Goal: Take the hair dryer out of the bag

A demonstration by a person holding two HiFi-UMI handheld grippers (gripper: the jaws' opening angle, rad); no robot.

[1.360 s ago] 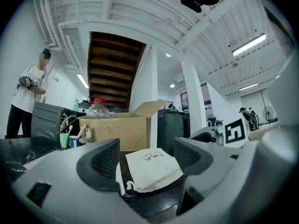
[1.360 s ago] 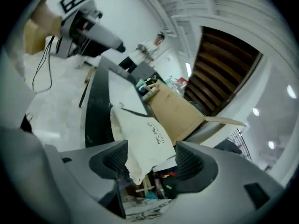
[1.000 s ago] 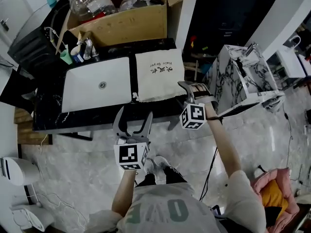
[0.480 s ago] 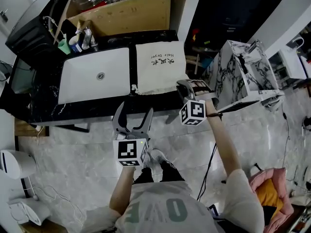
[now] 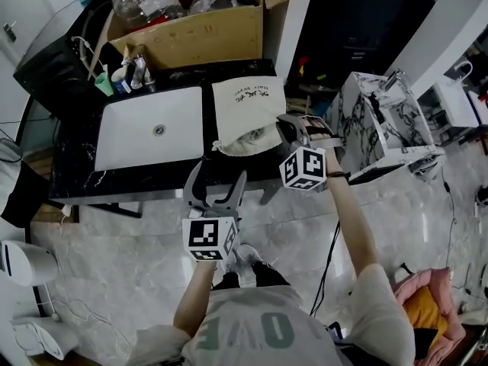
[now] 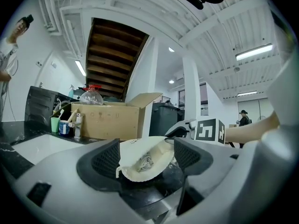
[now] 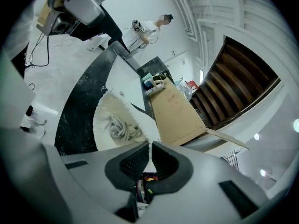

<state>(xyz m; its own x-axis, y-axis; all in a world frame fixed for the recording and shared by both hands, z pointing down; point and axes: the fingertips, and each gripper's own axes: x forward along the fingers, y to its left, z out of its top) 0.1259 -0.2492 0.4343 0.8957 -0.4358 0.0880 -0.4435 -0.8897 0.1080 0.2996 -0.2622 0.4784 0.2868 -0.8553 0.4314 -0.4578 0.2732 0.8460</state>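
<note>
A cream cloth bag (image 5: 248, 107) with black print lies on the black counter (image 5: 76, 170), right of the sink. Its mouth faces me and gapes open, with a coiled pale cord (image 7: 120, 127) showing inside; the rest of what is in it is hidden. My right gripper (image 5: 284, 133) has its jaws closing tight on the right rim of the bag's mouth (image 7: 148, 149), holding that edge up off the counter. My left gripper (image 5: 217, 183) hovers open in front of the counter edge. In the left gripper view the bag (image 6: 140, 164) shows between its jaws, farther off and untouched.
A white sink (image 5: 149, 132) lies left of the bag. Behind stand a cardboard box (image 5: 191, 36) and cups with toothbrushes (image 5: 122, 75). A marble-patterned box (image 5: 381, 120) stands to the right of the counter. Grey floor lies below me.
My right gripper has shut on the bag's mouth rim and risen, pulling the mouth open. The left gripper has stayed open where it was.
</note>
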